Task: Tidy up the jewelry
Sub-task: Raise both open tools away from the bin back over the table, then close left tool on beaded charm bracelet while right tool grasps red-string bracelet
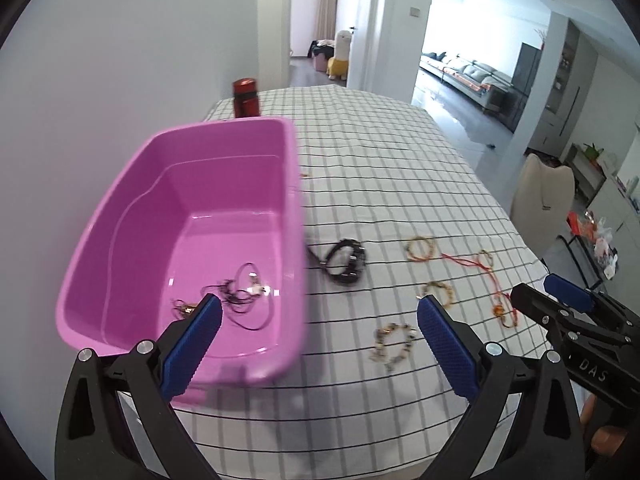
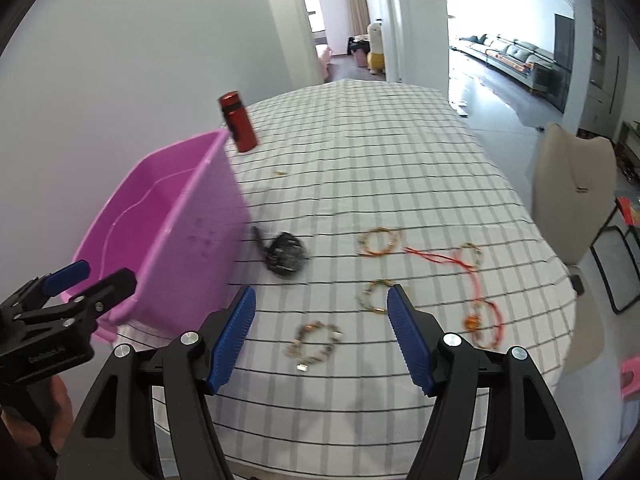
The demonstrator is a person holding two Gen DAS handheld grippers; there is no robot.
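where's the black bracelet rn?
The chunky black bracelet lies on the checked tablecloth just right of the pink plastic tub in both wrist views, left of the orange-gold beaded bracelet.

L gripper (image 1: 318,322), R gripper (image 2: 320,326); both agape, empty

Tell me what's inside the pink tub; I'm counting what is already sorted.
The pink tub holds a tangle of thin dark cord necklaces with small pendants. The left gripper's finger covers part of a gold piece, so an exact count isn't possible.
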